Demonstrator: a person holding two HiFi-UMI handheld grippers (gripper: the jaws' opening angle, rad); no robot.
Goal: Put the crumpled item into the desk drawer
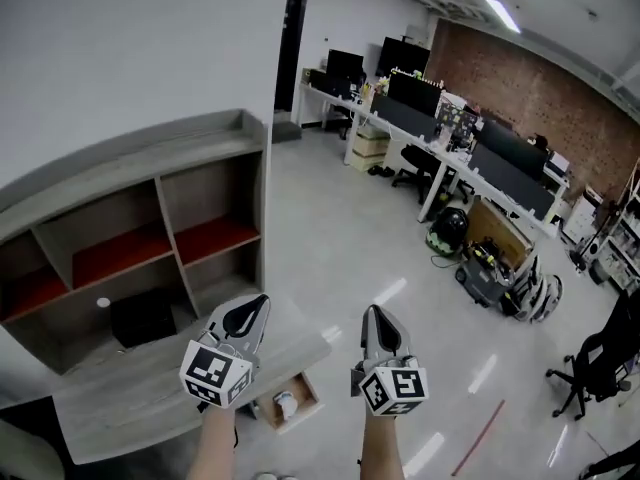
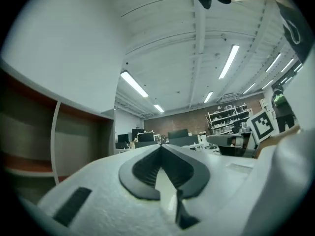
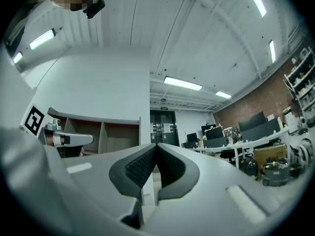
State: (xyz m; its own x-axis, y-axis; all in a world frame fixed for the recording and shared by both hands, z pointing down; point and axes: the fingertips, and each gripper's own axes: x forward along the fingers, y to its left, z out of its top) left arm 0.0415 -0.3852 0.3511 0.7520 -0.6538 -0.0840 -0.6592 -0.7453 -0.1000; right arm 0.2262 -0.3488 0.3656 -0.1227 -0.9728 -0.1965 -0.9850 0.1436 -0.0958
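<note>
In the head view both grippers are held up side by side, over the near edge of the grey desk. My left gripper is shut with nothing between its jaws; its own view shows the dark pads meeting against the ceiling. My right gripper is shut and empty too, pads together. Below and between them the small wooden desk drawer stands pulled out. A white crumpled item lies inside it.
A grey shelf unit with red-lined compartments stands behind the desk. A black box and a small white object sit on the desk. Office desks with monitors line the right; a black chair stands at far right.
</note>
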